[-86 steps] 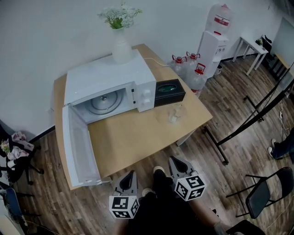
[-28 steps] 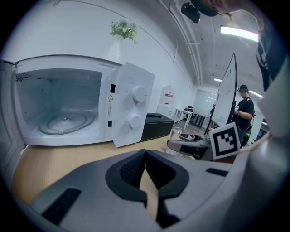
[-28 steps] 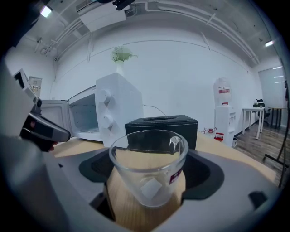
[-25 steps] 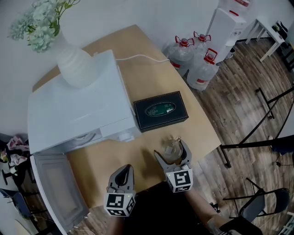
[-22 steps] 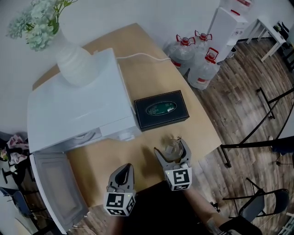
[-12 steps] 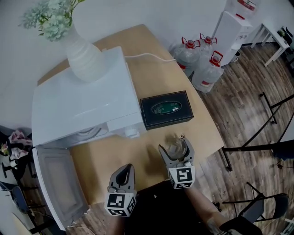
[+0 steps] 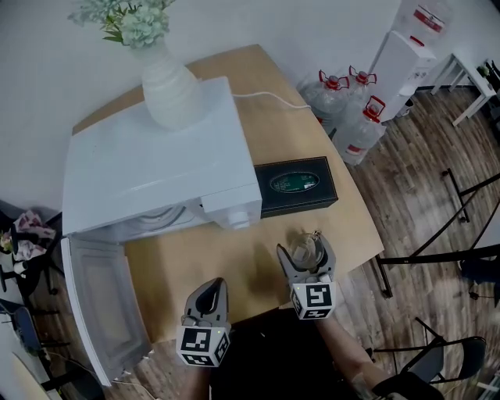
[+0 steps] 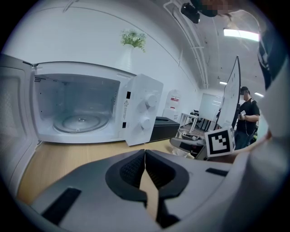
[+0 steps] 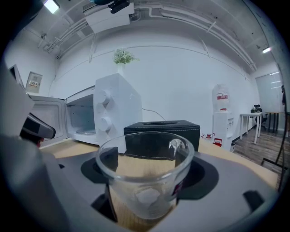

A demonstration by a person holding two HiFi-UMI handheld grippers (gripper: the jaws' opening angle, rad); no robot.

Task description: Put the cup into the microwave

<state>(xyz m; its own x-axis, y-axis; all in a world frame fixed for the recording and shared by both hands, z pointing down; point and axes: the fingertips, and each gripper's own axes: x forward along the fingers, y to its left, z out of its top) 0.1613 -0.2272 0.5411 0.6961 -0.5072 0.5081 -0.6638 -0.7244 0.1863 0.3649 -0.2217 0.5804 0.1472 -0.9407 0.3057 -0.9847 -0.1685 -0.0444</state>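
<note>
cup [image 9: 144, 179]: a small clear glass tumbler, wider at the rim than at the base, upright. the tan worktop and the black box showed straight through its wall, and a pale glint sat at its bottom.
where the cup was: between the jaws of the right hand-held gripper [image 7: 305, 251], over the near right part of the worktop [image 7: 291, 117], in front of the black box and to the right of the microwave. i could not tell whether its base touched the wood.
right hand-held gripper: jaws closed against the lower sides of the cup, one on each side.
left hand-held gripper [image 7: 211, 294]: jaws pressed together tip to tip, at the near edge of the worktop, pointing toward the microwave's opening.
microwave [image 7: 156, 168]: white, its door [image 7: 98, 305] swung wide to the left. inside lay a round glass turntable [image 8: 81, 122].
vase [image 7: 170, 92]: white and ribbed, on top of the microwave, holding pale flowers [image 7: 125, 19] on green stems.
black box [image 7: 297, 186]: low, with a green oval on its lid, just beside the microwave's control side.
floor beyond: large water bottles [image 7: 361, 129] with red caps, beside a white dispenser [image 7: 406, 47].
</note>
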